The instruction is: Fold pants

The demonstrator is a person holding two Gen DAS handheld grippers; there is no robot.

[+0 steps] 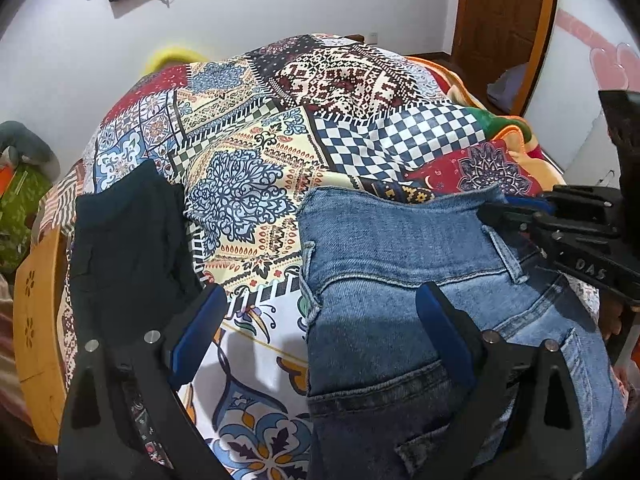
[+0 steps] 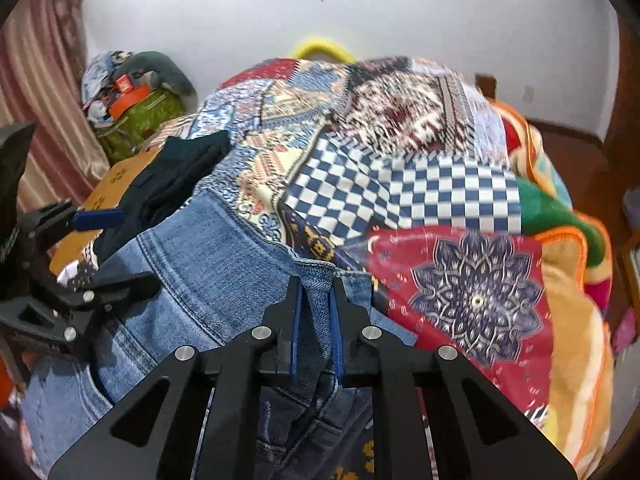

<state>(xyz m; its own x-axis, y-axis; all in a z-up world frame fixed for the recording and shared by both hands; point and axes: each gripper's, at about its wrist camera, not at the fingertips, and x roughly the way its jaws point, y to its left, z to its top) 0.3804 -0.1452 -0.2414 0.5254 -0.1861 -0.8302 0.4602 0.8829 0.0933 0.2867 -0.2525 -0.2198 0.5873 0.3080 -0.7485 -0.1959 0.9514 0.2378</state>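
The right gripper (image 2: 316, 300), black angular arms with flat blue pads, is pinched tight on a stiff fold at the waistband edge of the blue jeans (image 2: 208, 264), the denim standing up as a narrow ridge between the pads. The left gripper (image 1: 320, 316) stands wide apart and grips nothing; one blue pad hangs over the jeans' waist area, the other over the bedspread beside them. The jeans lie on the near part of the bed, faded mid-blue twill with darker seams, a belt loop (image 1: 508, 256) and a stitched back pocket showing. Just to their left sits a dark, soft, matte garment (image 1: 128, 240), loosely folded, at the bed's wooden edge (image 1: 36, 320). Beyond spreads the smooth patchwork-print bedspread (image 1: 256, 160): paisley medallions, a navy-and-white checkerboard, a red mandala panel. A fuzzy orange-trimmed blanket (image 2: 568, 280) bunches on the right. Farthest off are the white wall (image 1: 280, 0) and a brown wooden door (image 1: 504, 4).
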